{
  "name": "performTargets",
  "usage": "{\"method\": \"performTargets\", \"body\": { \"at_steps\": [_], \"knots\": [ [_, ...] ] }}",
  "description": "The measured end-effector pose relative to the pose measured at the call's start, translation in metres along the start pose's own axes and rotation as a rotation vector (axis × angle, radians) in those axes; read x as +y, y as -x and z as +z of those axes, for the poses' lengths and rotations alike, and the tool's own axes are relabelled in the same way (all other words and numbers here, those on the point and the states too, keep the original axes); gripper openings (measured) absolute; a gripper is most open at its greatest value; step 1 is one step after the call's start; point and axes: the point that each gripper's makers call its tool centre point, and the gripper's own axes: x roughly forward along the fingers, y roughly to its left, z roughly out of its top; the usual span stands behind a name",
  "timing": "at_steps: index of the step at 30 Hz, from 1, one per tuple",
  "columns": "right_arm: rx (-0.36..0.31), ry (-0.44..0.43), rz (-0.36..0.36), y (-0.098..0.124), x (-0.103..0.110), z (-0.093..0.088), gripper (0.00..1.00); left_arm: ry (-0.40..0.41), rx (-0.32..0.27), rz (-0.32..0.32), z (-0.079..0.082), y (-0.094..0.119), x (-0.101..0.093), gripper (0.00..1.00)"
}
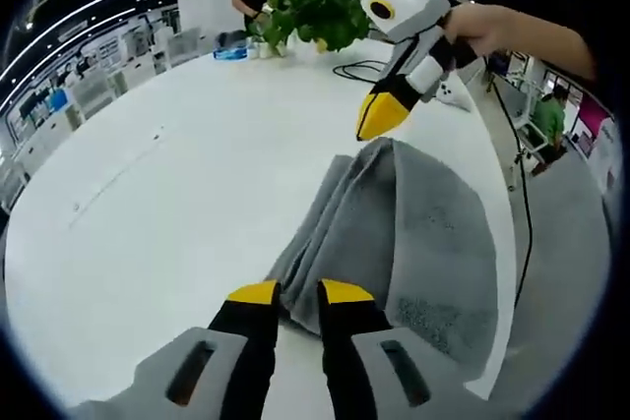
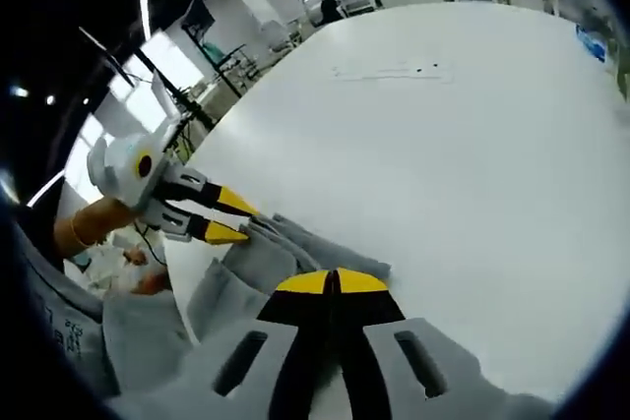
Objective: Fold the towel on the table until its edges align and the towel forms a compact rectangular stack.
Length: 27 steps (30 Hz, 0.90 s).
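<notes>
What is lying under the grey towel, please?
The grey towel lies directly on the white table, bunched in folds between the left hand-held gripper and the right hand-held gripper. Whatever its folds cover cannot be seen.

The left gripper (image 1: 300,292) points low and forward, its yellow-tipped jaws slightly parted. The right gripper (image 2: 332,282) has its jaws pressed together; in the left gripper view it angles downward, held by a hand (image 1: 492,29) with a bare forearm.
</notes>
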Motion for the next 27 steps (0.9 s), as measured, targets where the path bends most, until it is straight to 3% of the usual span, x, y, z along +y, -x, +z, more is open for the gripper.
{"method": "performTargets", "body": {
  "at_steps": [3, 7, 10, 14, 18, 27],
  "knots": [
    [-0.011, 0.011, -0.004, 0.005, 0.003, 0.002, 0.09, 0.027, -0.005, -0.001, -0.004, 0.007, 0.0, 0.18],
    [-0.02, 0.088, 0.044, 0.01, 0.017, 0.004, 0.19, 0.141, -0.041, -0.04, -0.005, 0.02, -0.011, 0.21],
    [0.001, 0.146, 0.049, 0.011, 0.025, -0.001, 0.28, 0.136, -0.045, -0.036, -0.008, 0.028, -0.014, 0.21],
    [0.061, 0.207, 0.028, 0.009, 0.028, -0.015, 0.27, 0.152, -0.027, -0.049, -0.017, 0.03, -0.02, 0.22],
    [0.064, 0.193, 0.039, 0.007, 0.032, -0.019, 0.26, 0.197, -0.002, -0.123, -0.029, 0.029, -0.037, 0.24],
    [0.079, 0.184, 0.025, 0.001, 0.026, -0.029, 0.23, 0.248, 0.024, -0.148, -0.045, 0.024, -0.043, 0.25]
  ]
}}
